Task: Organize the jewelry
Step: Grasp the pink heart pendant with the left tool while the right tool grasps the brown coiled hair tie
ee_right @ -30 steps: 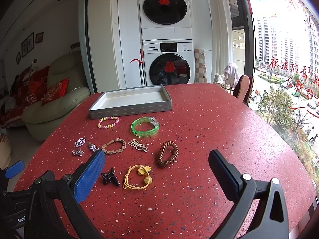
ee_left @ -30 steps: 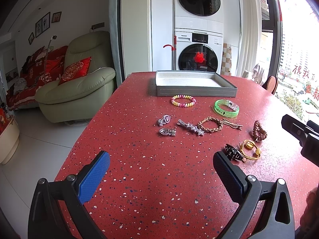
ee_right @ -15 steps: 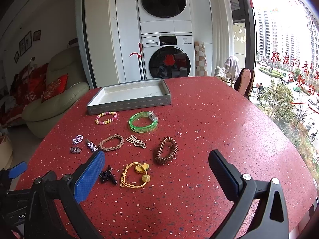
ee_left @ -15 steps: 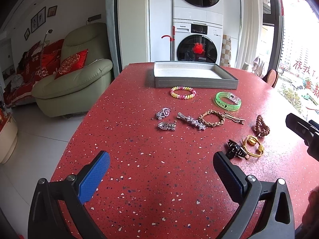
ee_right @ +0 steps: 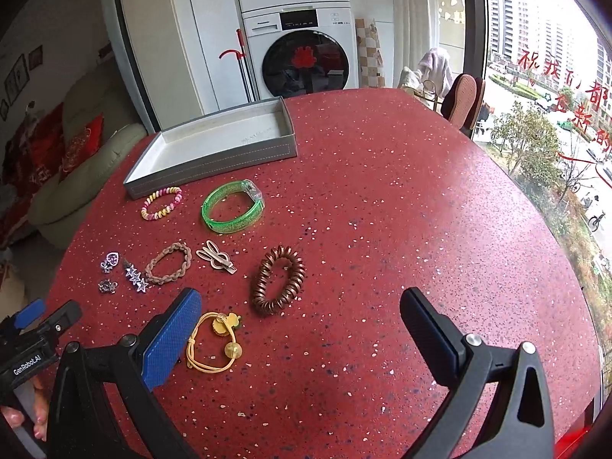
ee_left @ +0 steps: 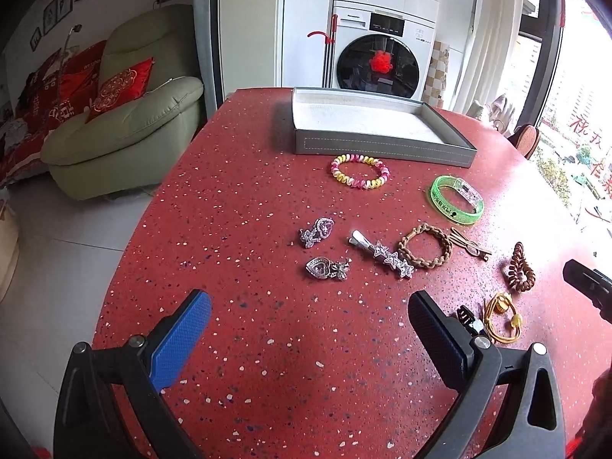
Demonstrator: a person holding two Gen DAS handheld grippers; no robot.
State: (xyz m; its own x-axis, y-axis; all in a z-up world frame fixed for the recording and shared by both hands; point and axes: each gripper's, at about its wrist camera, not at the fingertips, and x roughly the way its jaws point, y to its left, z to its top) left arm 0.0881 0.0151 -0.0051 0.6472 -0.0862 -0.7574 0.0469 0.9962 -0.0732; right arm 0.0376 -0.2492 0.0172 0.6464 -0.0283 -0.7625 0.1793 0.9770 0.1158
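Note:
A grey tray (ee_left: 382, 145) (ee_right: 214, 160) with a white inside stands at the far side of the red table. In front of it lie a pink-yellow coil bracelet (ee_left: 359, 172) (ee_right: 161, 203), a green bangle (ee_left: 455, 201) (ee_right: 233, 206), two silver heart brooches (ee_left: 317, 231) (ee_left: 327, 267), a star clip (ee_left: 382, 254), a braided band (ee_left: 424, 250) (ee_right: 168, 263), a bow clip (ee_right: 216, 256), a brown coil tie (ee_right: 277, 279), a yellow hair tie (ee_right: 214, 340) and a black claw clip (ee_left: 468, 319). My left gripper (ee_left: 310, 332) is open before the brooches. My right gripper (ee_right: 300, 329) is open just short of the brown coil tie.
The table edge curves off at the left, with floor and a green armchair (ee_left: 122, 130) beyond. Stacked washing machines (ee_left: 382, 38) stand behind the tray. A chair back (ee_right: 463, 99) sits at the far right edge by the window. The table's right half (ee_right: 420, 210) is bare.
Both grippers have moved forward and lower toward the jewelry, which now looks larger and nearer. Both stay open. No item has moved.

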